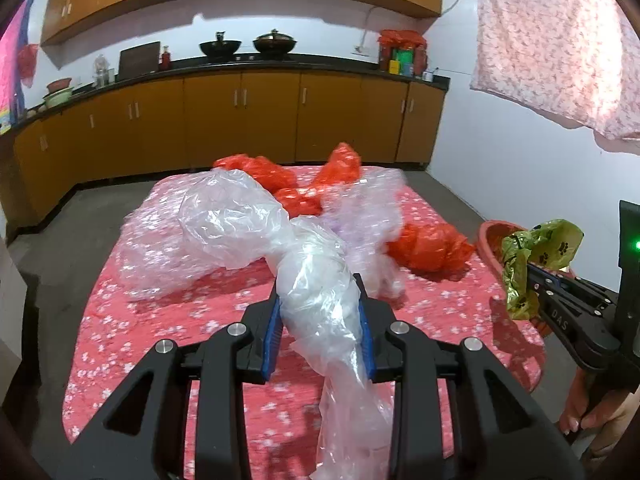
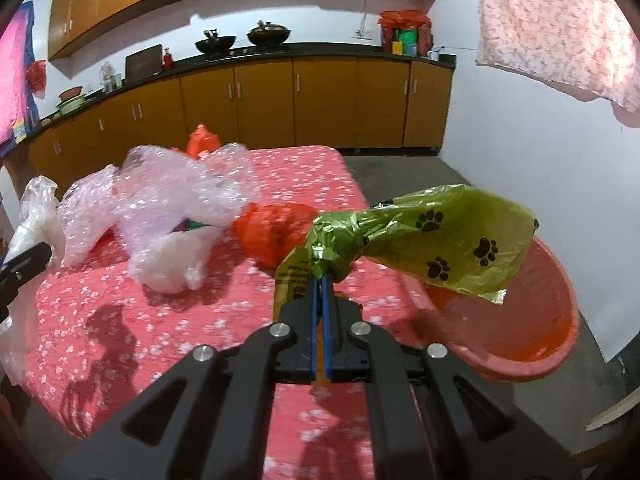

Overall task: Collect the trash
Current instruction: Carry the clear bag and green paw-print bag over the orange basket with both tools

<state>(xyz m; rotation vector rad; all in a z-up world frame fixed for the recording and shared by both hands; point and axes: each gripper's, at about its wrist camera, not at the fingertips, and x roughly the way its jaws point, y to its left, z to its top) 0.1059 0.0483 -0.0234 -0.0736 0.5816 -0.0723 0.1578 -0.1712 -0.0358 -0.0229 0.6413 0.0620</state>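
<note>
My left gripper (image 1: 319, 298) is shut on a clear plastic bag (image 1: 256, 224), held above the red flowered tablecloth (image 1: 168, 320); the bag hangs down between the blue pads. My right gripper (image 2: 320, 278) is shut on a green bag with black paw prints (image 2: 440, 240), held over the rim of a red plastic basin (image 2: 532, 320) at the table's right edge. The green bag (image 1: 536, 252) and basin (image 1: 490, 236) also show at the right of the left wrist view. Several crumpled orange bags (image 1: 428, 246) and bubble wrap (image 2: 176, 188) lie on the table.
Orange kitchen cabinets (image 1: 240, 120) with a black counter run behind the table, carrying woks (image 1: 220, 46). A pink floral cloth (image 1: 560, 40) hangs at the upper right. Grey floor (image 2: 400, 168) surrounds the table.
</note>
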